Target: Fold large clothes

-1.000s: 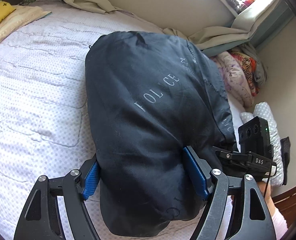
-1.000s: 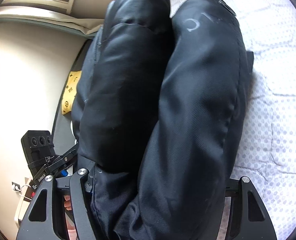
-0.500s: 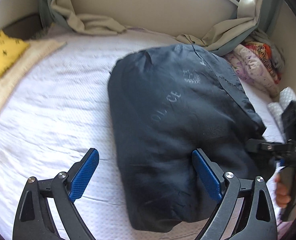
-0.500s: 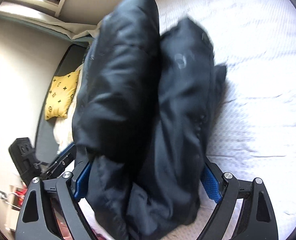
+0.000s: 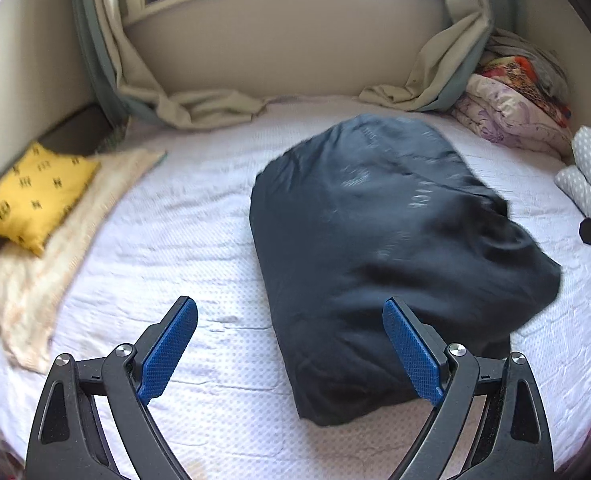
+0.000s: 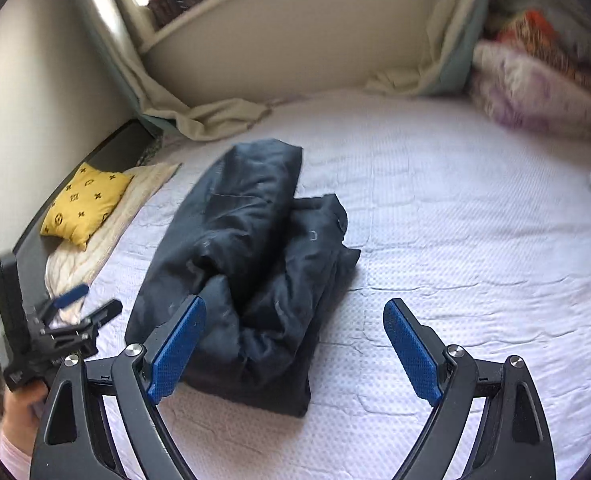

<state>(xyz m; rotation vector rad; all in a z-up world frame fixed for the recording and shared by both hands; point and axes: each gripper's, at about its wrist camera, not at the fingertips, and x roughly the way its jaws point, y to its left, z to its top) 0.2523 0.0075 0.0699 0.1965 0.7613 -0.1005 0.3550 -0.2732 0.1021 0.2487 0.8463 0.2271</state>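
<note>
Both grippers have pulled back from the folded dark navy padded jacket, which they clamped a second ago and which now lies free in a bulky bundle on the white quilted bedspread. A yellow patterned cushion sits at the bed's left edge, well apart from the jacket. The left gripper and the right gripper both hover with blue-padded jaws spread wide, holding nothing.

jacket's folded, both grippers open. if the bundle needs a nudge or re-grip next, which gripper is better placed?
Probably left. The left gripper is open with the dark jacket partly between its fingers. The right gripper is open too, but the jacket lies toward its left finger, with mostly bedsheet ahead.
</note>
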